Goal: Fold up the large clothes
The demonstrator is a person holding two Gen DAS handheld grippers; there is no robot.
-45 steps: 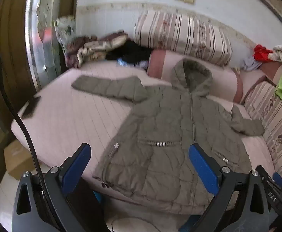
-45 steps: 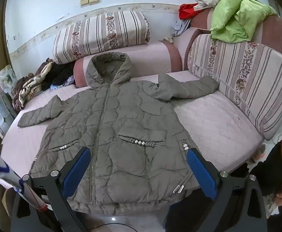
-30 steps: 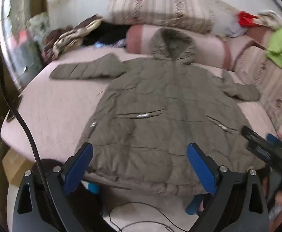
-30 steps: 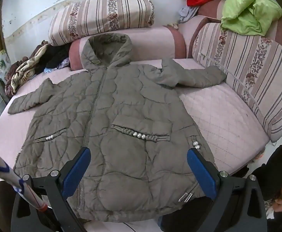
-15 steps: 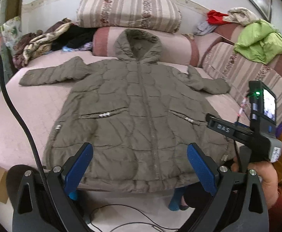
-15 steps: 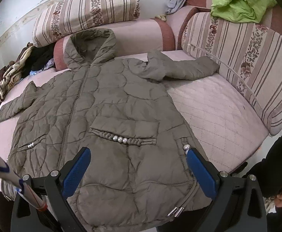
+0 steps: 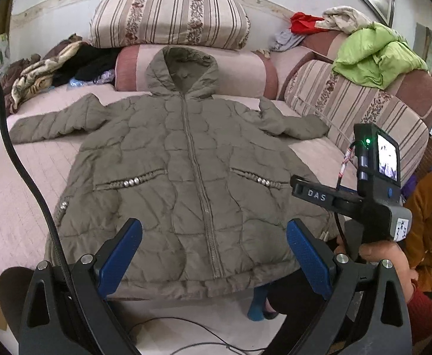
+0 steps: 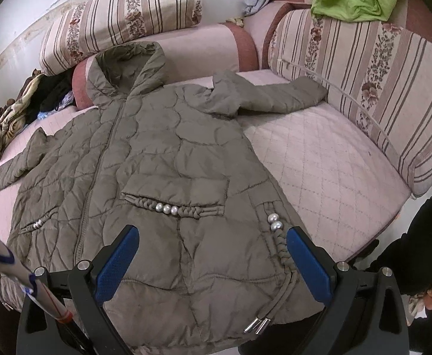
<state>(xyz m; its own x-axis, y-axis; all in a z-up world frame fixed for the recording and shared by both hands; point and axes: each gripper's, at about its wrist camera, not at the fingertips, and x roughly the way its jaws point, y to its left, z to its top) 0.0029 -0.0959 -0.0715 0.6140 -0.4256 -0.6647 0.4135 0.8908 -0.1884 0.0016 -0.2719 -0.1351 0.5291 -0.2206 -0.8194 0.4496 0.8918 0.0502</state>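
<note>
Now both pairs of fingers, left (image 7: 213, 250) and right (image 8: 213, 256), hang released over the hem of the olive coat (image 7: 183, 159), spread flat on the pink sofa (image 8: 328, 159) beyond them. Both views have come closer since earlier. Striped cushions (image 7: 168, 19) lie farther back; the hem's underside is hidden.

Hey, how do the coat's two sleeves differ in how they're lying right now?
The sleeve near the striped backrest ends with its cuff touching the backrest, while the sleeve toward the clothes pile lies on open cushion with its cuff clear of everything. The backrest-side sleeve is bunched at the shoulder; the other runs smoother and straighter. Both lie flat, spread outward from the coat, unfolded, with neither gripper touching them.
</note>
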